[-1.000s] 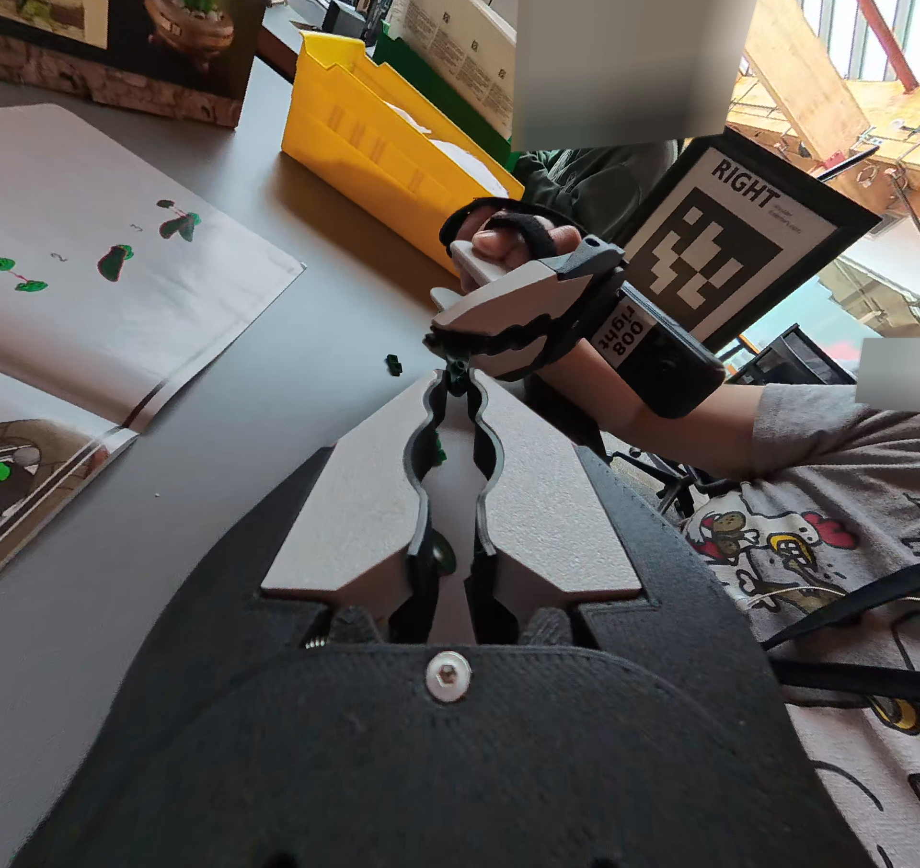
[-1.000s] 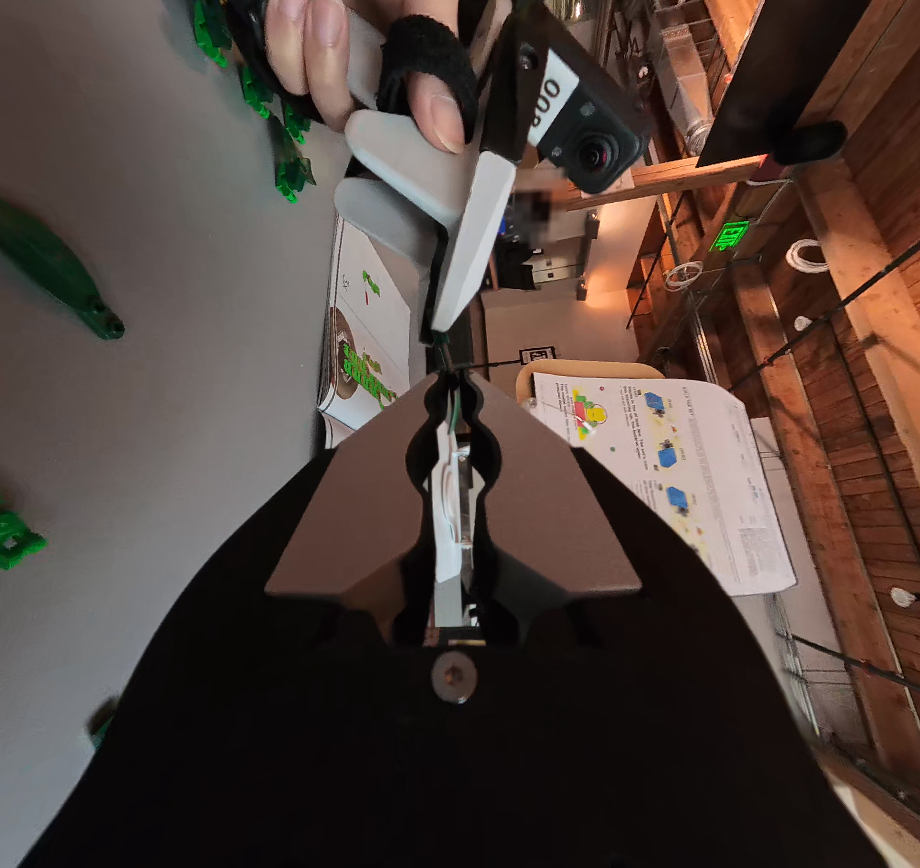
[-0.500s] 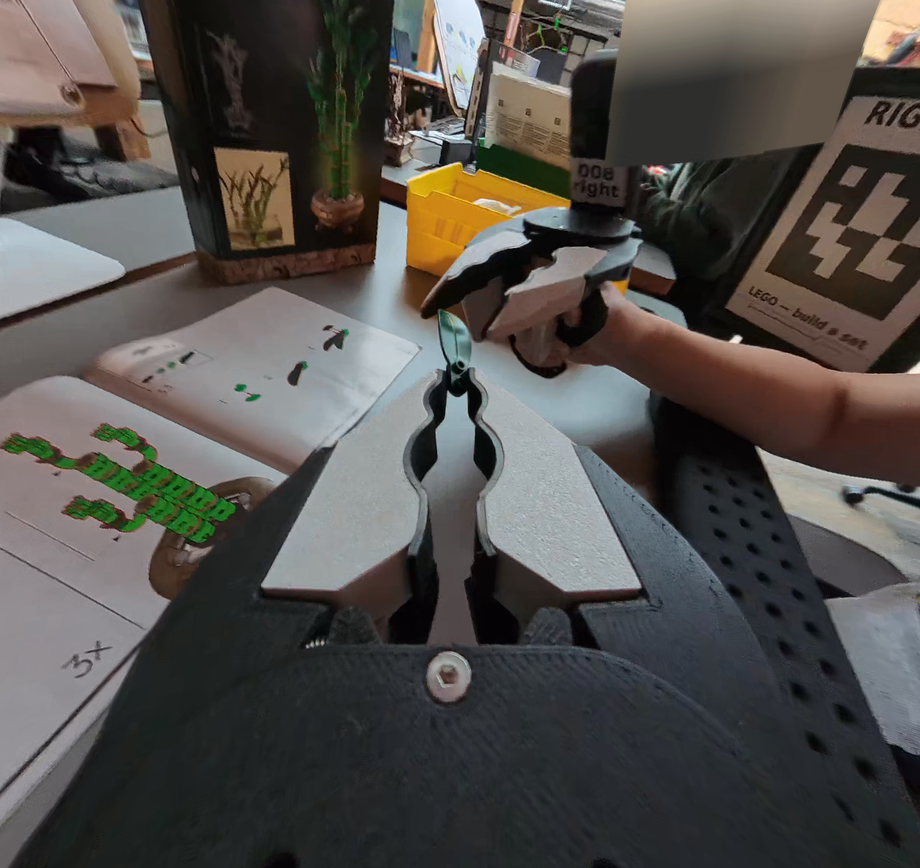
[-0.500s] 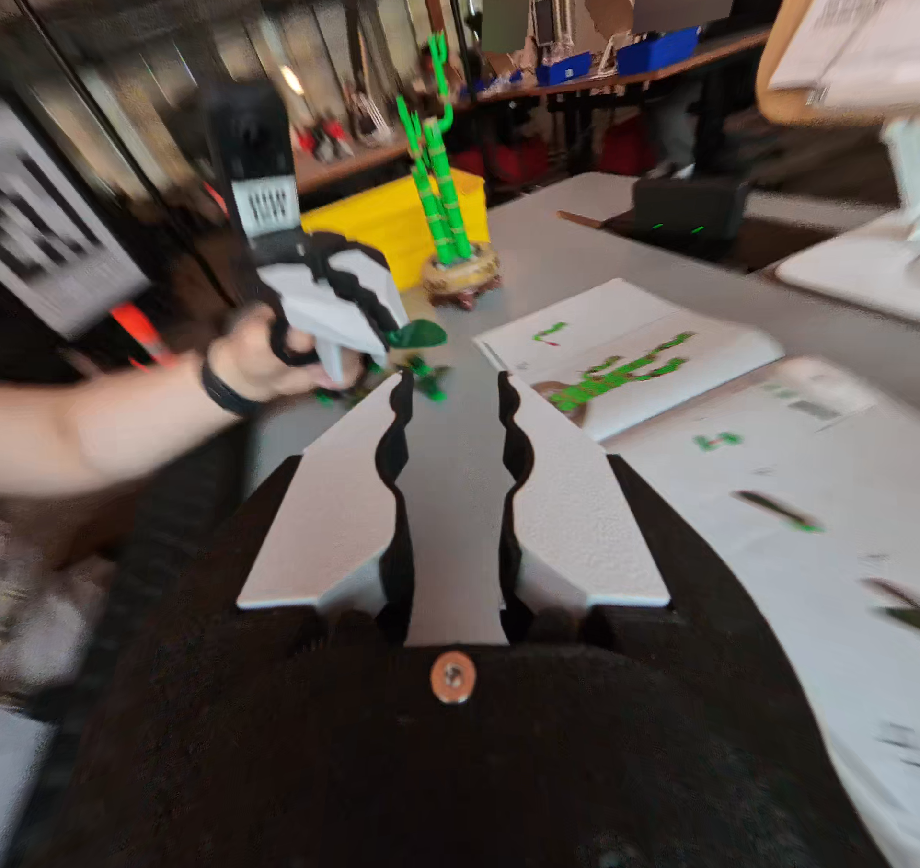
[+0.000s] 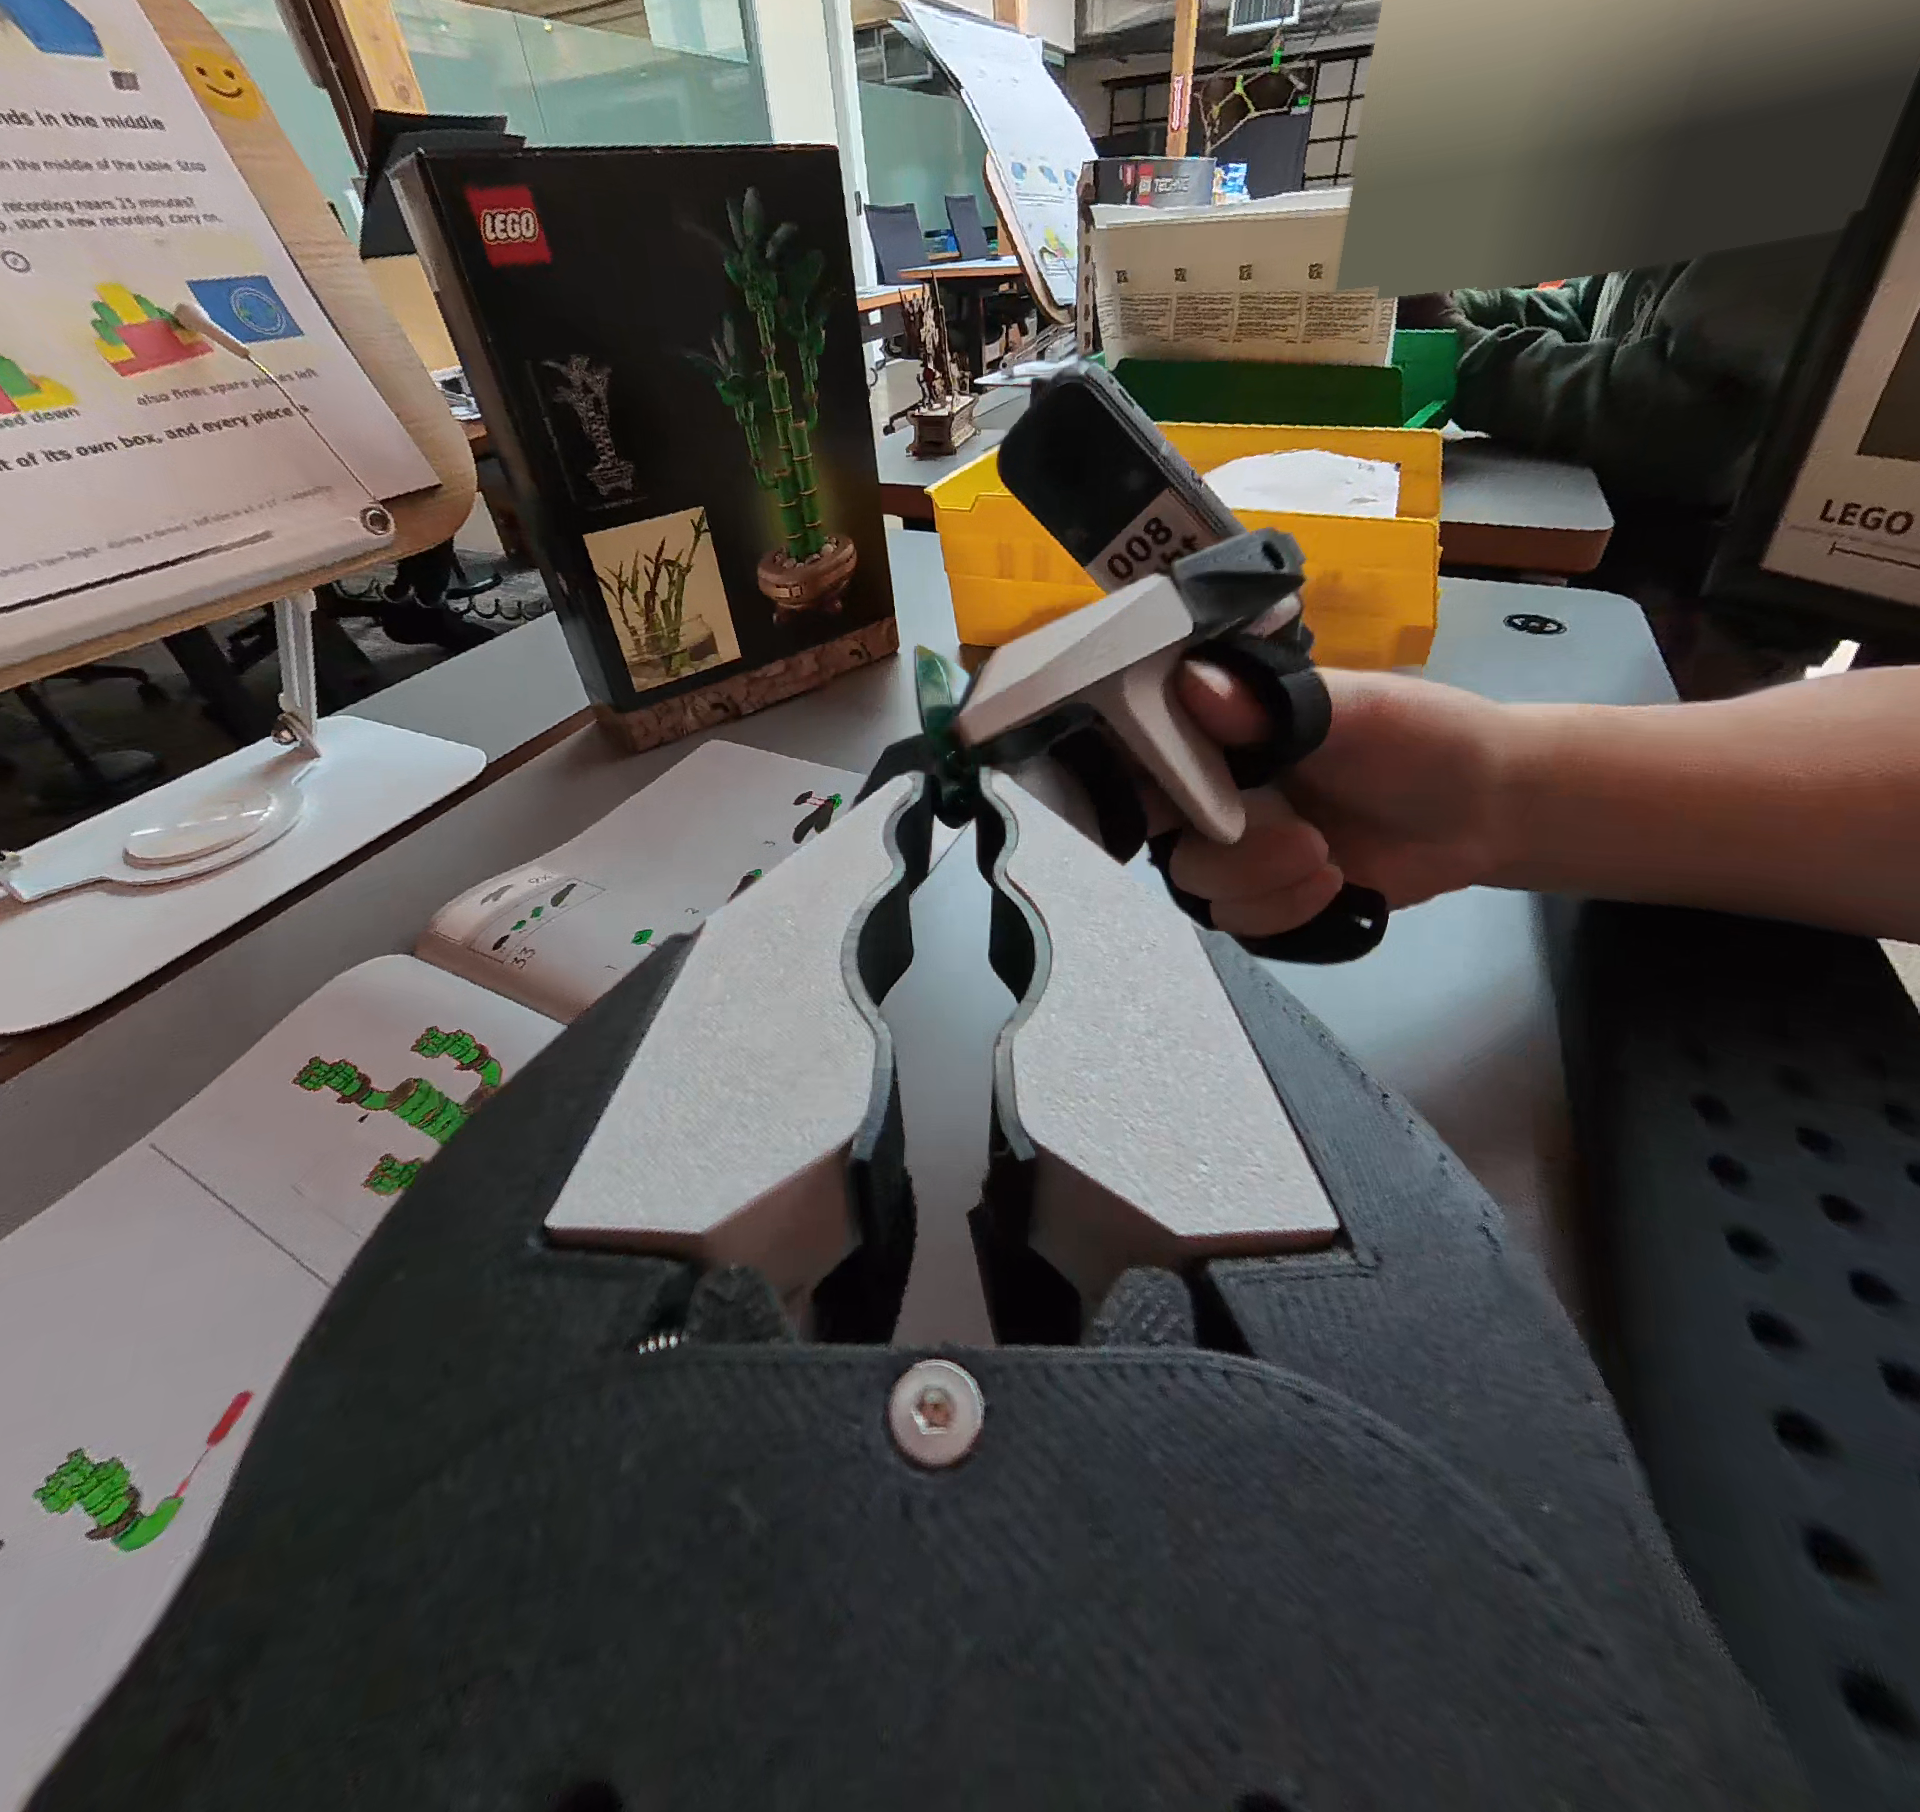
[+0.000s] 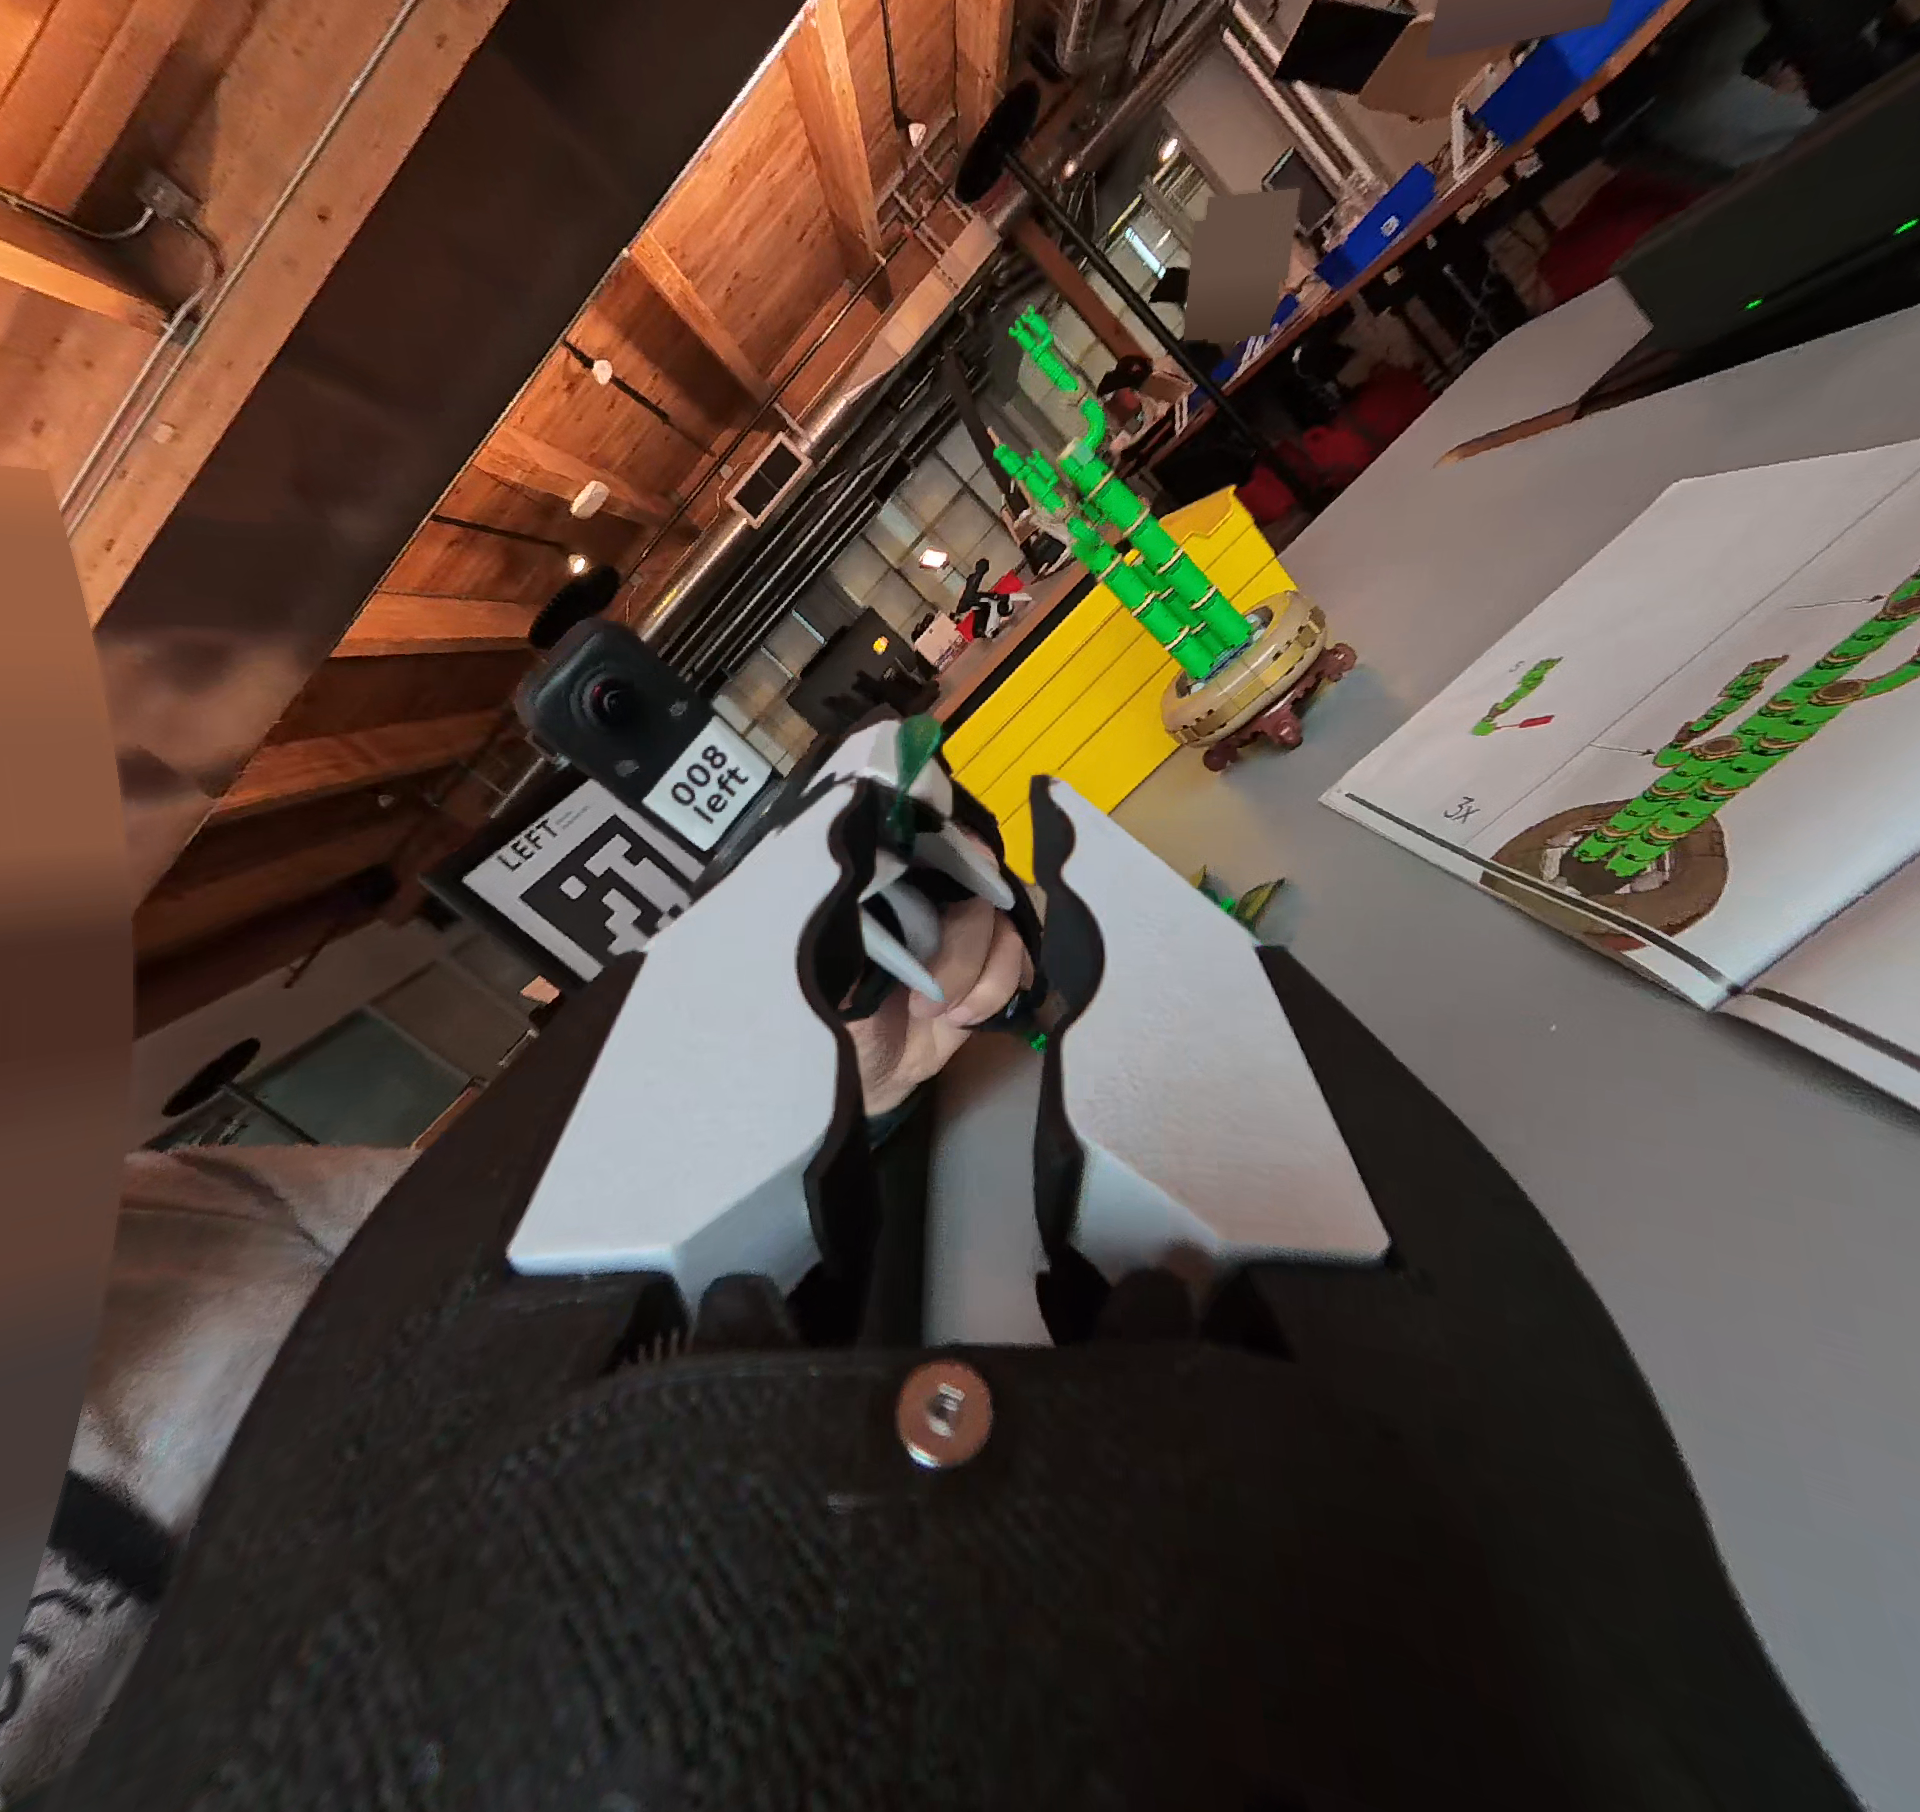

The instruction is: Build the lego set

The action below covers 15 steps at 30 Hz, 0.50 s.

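Observation:
My left gripper point(image 5: 948, 794) is shut on a small dark green leaf piece point(image 5: 932, 687) that sticks up from its tips. My right gripper point(image 6: 951, 812) is open, its jaws a finger's width apart. It is tilted and sits right in front of the left one, with its upper finger point(image 5: 1081, 650) beside the leaf. In the right wrist view the leaf point(image 6: 916, 736) stands just inside the right gripper's left fingertip. The built green bamboo model point(image 6: 1153, 567) stands on its round base on the grey table point(image 6: 1455, 931).
An open instruction booklet point(image 5: 665, 869) point(image 6: 1662, 723) lies on the table. The set's box point(image 5: 665, 432) stands behind it, next to a yellow bin point(image 5: 1039, 557). A sign on a white stand point(image 5: 156, 256) is at the left. Loose green pieces point(image 6: 1236, 900) lie near the bin. Left and right tips are no more than a few centimetres apart.
A second ago both grippers met tip to tip, both shut. The right one opened and drew away, and has now come back to the leaf, tilted. The left has kept the leaf and lifted.

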Available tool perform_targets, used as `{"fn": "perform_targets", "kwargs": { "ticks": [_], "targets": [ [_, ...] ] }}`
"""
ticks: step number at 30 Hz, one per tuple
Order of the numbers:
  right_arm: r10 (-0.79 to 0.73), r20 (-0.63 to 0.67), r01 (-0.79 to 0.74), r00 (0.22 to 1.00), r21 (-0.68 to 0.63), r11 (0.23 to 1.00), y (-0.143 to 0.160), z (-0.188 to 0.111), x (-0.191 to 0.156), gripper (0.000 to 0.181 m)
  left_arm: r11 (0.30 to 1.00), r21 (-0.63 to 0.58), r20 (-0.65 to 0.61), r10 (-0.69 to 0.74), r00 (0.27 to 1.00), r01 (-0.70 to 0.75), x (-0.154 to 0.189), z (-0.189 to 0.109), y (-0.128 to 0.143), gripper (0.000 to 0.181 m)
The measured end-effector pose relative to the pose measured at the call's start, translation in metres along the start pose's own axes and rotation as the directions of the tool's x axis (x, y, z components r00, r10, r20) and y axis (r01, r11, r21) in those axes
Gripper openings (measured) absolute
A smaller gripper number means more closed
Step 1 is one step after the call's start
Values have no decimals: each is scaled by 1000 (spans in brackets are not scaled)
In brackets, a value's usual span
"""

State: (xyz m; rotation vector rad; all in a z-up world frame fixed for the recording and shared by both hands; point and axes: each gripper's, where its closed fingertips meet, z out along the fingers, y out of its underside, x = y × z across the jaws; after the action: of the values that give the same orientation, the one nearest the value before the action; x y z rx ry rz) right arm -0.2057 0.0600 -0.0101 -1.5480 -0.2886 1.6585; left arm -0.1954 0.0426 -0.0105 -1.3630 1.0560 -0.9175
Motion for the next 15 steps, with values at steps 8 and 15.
{"fn": "perform_targets", "kwargs": {
  "ticks": [8,15],
  "targets": [
    [33,-24,-25,999,267,963,-36,-20,10,22,991,56,-43,-120,992,123,0,-4,-9,5],
    [-163,-189,221,968,349,911,-75,-64,13,21,988,80,-17,-133,991,134,-6,-9,-14,4]
  ]
}}
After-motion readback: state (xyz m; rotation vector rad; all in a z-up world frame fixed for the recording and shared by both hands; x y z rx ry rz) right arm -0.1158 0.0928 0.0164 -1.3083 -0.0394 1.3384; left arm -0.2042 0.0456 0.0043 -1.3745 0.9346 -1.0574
